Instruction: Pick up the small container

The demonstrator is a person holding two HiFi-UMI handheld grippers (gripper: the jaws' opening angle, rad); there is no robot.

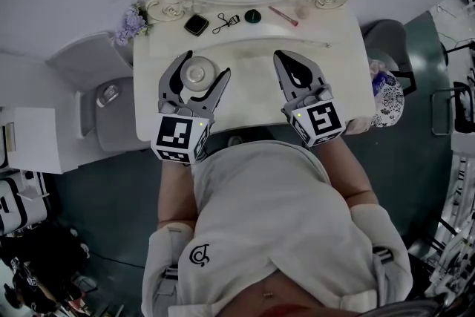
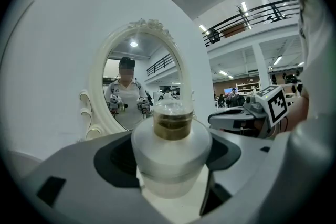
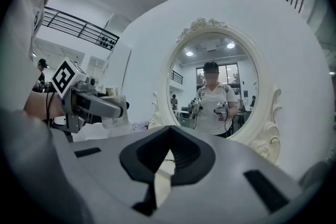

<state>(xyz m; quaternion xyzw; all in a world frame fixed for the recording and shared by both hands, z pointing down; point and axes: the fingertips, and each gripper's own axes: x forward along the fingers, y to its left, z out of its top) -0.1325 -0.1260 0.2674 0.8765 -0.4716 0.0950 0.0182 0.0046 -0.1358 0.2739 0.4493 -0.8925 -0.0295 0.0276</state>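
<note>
1. The small frosted container (image 2: 170,152), round with a gold collar and a clear cap, stands between the two fingers of the left gripper (image 1: 204,67). The dark inner pads press on its sides.
2. The left gripper view shows this grip close up. The fingers stand wide apart, spread by the container's body, and the cap rises above them.
3. The head view shows the same thing from above. The container's round top sits in the fork of the left fingers, over the white tabletop (image 1: 252,78). No view settles whether its base rests on the tabletop or is clear of it.
4. The right gripper view sees the left gripper from the side, with the container showing beyond its finger.
5. The right gripper (image 3: 168,131) has its fingers closed tip to tip, with nothing between them. It is beside the left gripper and apart from it.
6. Only the head view shows a black square compact (image 1: 196,25) and a black eyelash curler (image 1: 225,22), both lying beyond the fingertips.
7. Both gripper views show an oval mirror in a white ornate frame (image 3: 212,84) ahead of the fingers. The person is reflected in it.
</note>
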